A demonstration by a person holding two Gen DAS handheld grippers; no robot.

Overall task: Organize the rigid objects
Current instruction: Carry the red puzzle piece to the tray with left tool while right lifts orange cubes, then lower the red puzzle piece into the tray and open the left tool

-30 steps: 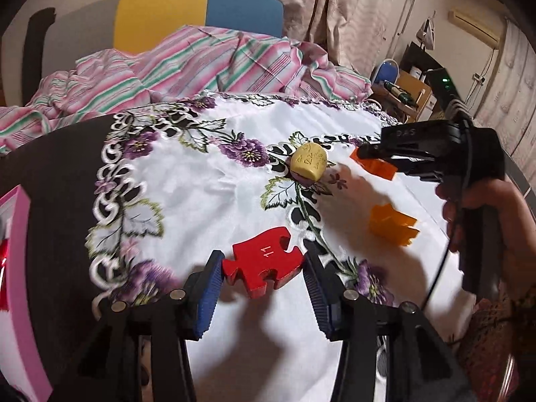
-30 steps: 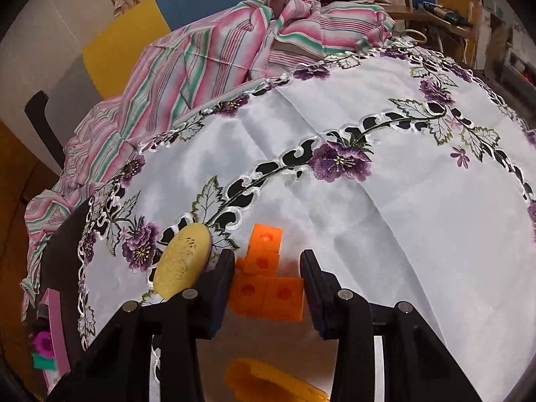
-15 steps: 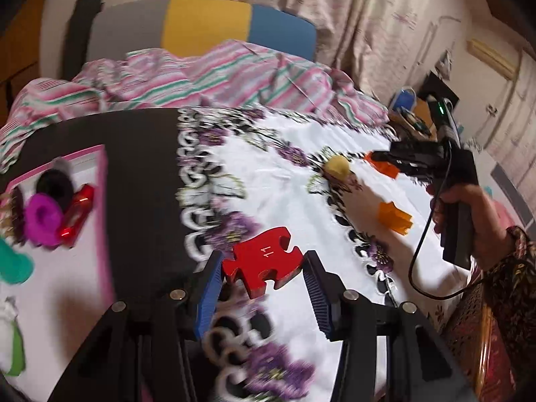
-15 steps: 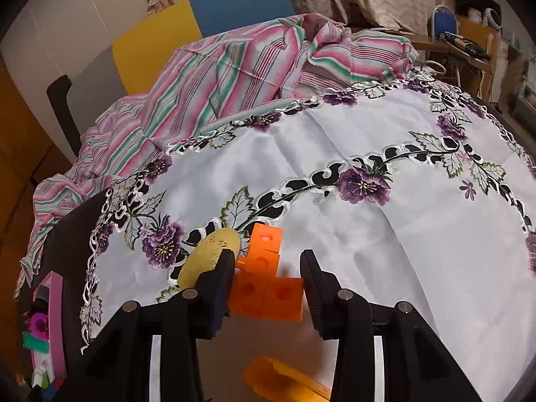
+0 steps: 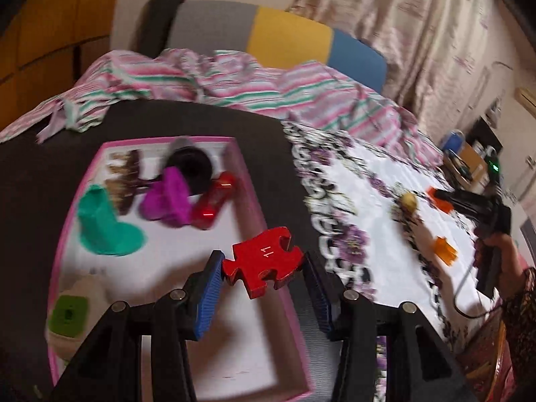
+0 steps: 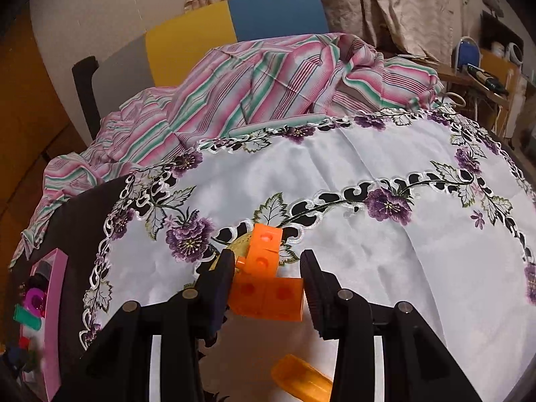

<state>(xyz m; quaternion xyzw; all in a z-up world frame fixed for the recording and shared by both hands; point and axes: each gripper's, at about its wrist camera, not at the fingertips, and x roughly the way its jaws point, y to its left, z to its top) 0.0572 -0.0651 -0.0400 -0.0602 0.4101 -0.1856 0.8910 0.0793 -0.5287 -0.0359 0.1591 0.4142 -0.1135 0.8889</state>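
My left gripper (image 5: 263, 266) is shut on a red puzzle piece (image 5: 263, 264) marked 11 and holds it above the right rim of a pink-edged white tray (image 5: 249, 197). My right gripper (image 6: 268, 276) is shut on an orange block cluster (image 6: 266, 288) and holds it above the white floral cloth (image 6: 385, 251). A yellow oval piece (image 6: 239, 243) lies just behind the cluster, partly hidden. Another orange piece (image 6: 301, 380) lies on the cloth below the gripper. In the left wrist view the right gripper (image 5: 439, 197) is far right.
The tray holds a teal piece (image 5: 104, 224), a magenta piece (image 5: 167, 197), a red shiny piece (image 5: 214, 201), a black round piece (image 5: 191, 164) and a green-topped piece (image 5: 68, 315). A striped cloth (image 6: 268, 80) and a chair lie behind the table.
My left gripper has swung left with the red puzzle piece, from over the floral cloth to over the tray's edge. My right gripper has lifted slightly with the orange cluster.
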